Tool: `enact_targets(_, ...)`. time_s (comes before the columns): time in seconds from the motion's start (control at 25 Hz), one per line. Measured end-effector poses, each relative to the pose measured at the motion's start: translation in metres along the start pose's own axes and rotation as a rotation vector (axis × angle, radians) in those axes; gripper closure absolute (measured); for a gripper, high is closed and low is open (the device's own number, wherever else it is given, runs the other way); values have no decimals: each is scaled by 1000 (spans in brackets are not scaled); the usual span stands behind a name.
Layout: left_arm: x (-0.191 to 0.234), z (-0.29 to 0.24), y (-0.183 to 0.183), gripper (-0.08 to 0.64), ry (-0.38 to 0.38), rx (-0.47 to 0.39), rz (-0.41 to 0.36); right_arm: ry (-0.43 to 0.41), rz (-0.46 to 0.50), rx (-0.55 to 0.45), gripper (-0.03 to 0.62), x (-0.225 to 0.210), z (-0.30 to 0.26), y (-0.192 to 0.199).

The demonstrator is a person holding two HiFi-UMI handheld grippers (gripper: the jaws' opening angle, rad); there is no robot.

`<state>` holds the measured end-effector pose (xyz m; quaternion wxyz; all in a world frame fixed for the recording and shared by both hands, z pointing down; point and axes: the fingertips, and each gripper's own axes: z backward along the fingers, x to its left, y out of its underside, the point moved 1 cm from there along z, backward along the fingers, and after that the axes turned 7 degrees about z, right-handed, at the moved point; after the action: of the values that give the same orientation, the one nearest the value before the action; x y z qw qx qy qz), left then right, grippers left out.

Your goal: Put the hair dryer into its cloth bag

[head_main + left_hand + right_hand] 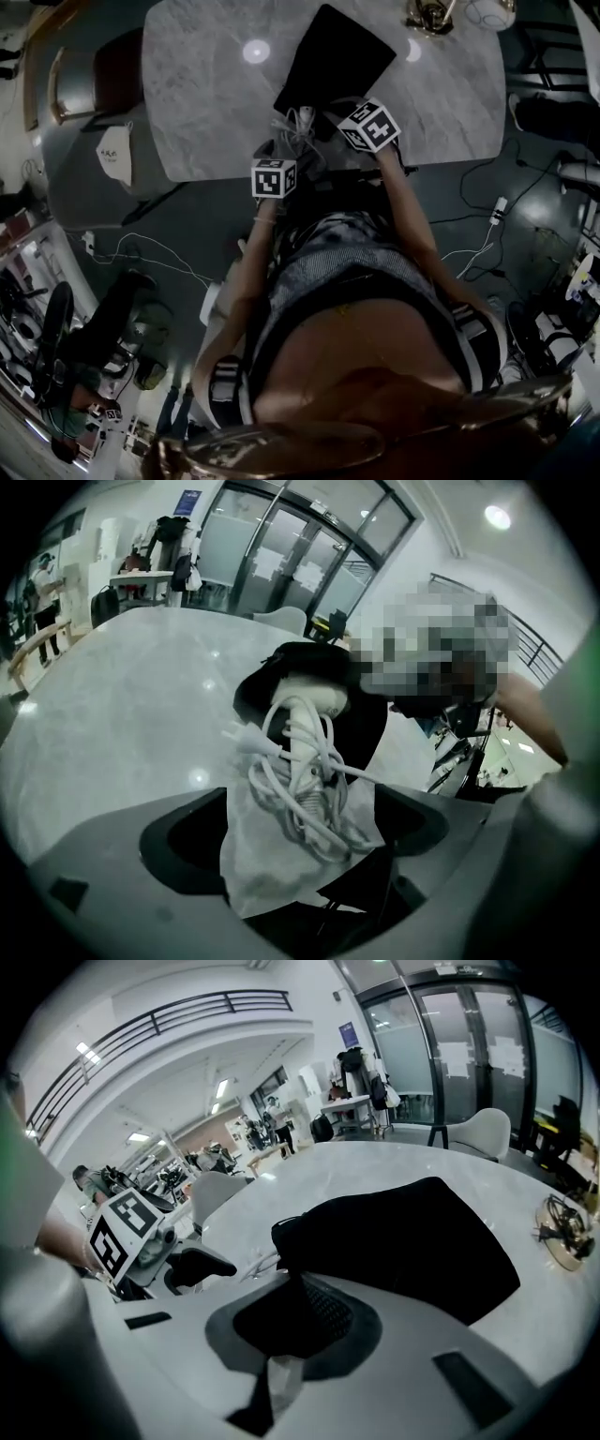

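A black cloth bag (pixel 333 61) lies on the marble table (pixel 206 103), its mouth toward me. The white hair dryer (pixel 305 733), with its cord (pixel 300 803) looped round the handle, has its head inside the bag's mouth (pixel 281 667), while the handle and plug (pixel 246 741) stick out. My left gripper (pixel 300 850) stands wide open just short of the handle, and a thin white sheet (pixel 272 874) lies loose between the jaws. My right gripper (pixel 295 1321) is shut on the black rim of the bag (pixel 300 1241). In the head view both grippers (pixel 281 155) (pixel 333 111) sit at the table's near edge.
A round gold-toned dish (pixel 562 1227) sits on the table to the right of the bag. A chair (pixel 117 66) stands at the table's left end, with a white bag (pixel 117 155) beside it. Cables and a power strip (pixel 497 211) lie on the floor. Desks and people are in the background.
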<state>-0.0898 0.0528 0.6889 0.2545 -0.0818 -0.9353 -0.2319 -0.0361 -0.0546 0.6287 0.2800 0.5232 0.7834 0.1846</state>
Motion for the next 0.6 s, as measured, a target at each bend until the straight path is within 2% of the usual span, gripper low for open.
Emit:
enact_targets(0.12,-7,-13,10,97,-11,15,0,-15,9,-1,525,0,0,1)
enact_targets(0.28,-10,-29,17,98,-47,36,-43,-29,29,-1,525,2,1,2)
enact_targets(0.52,-1,-37,21,101,-188,61,-99,-32,49,-4,525,3,3,2)
enact_targets(0.56,1,-38,22,114,-215,74,-126,-31,49,-5,525,2,3,1)
enact_targets(0.6,3,-38,22,187,-234,89,-158,-30,49,-6,525,3,4,1)
